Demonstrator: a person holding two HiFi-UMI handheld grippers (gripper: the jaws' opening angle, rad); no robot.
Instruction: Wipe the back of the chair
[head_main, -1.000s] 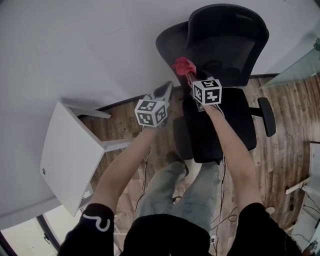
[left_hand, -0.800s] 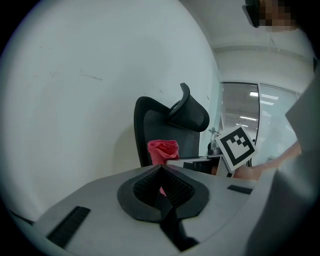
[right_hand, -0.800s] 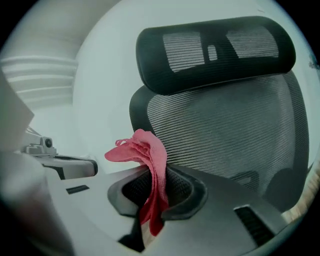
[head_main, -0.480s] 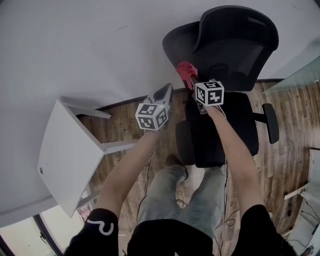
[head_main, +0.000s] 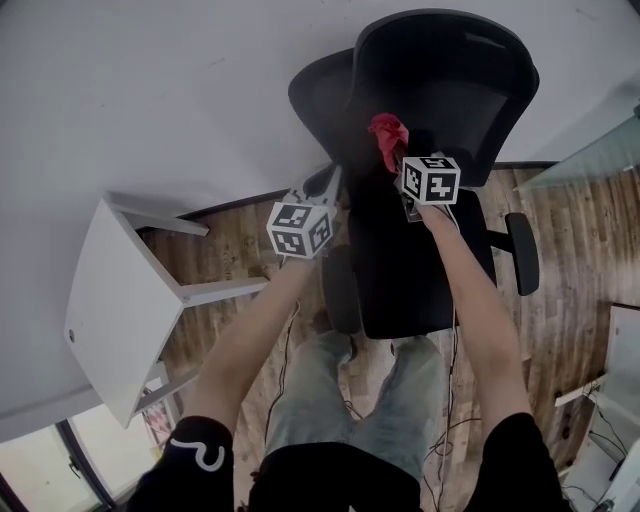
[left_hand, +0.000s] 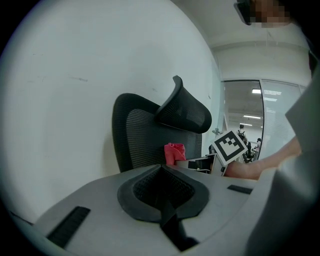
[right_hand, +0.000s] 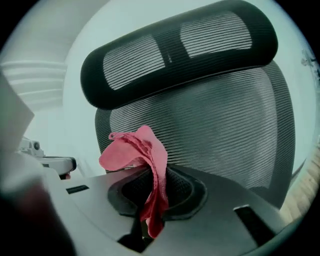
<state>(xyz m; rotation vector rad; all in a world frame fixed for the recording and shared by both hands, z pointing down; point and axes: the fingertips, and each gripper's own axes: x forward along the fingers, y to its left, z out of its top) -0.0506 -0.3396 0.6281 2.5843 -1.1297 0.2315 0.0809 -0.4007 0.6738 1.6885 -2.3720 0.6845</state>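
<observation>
A plain white wall (head_main: 150, 90) fills the upper part of the head view, and a wood-plank floor (head_main: 580, 230) runs below it. A white worktop (head_main: 110, 310) stands at the left against the wall. A pane of glass (head_main: 590, 150) shows at the far right.

A black office chair (head_main: 440, 90) stands close to the wall, its seat (head_main: 410, 270) turned toward the person. Its mesh back curves upward to a mesh headrest (right_hand: 175, 50), which fills the top of the right gripper view. One armrest (head_main: 522, 250) juts out on the right side of the seat.

The right claw (head_main: 400, 165) reaches over the seat toward the front of the chair's back. Its jaws are clamped on a red cloth (head_main: 388, 135). In the right gripper view the cloth (right_hand: 145, 160) sticks up from between the pads in a crumpled bunch, with a strip hanging down through the gap. The mesh lies right behind it. Whether the cloth touches the mesh cannot be told.

The left claw (head_main: 325, 185) is held out beside the chair, on the wall side. Its jaws (left_hand: 162, 187) are pressed together with nothing between them. The left gripper view shows the chair from the side, with the red cloth and the right claw's marker cube (left_hand: 229, 145) in front of the back.

Both forearms stretch forward from a dark top, and the person's legs in jeans (head_main: 330, 400) stand just before the seat.
</observation>
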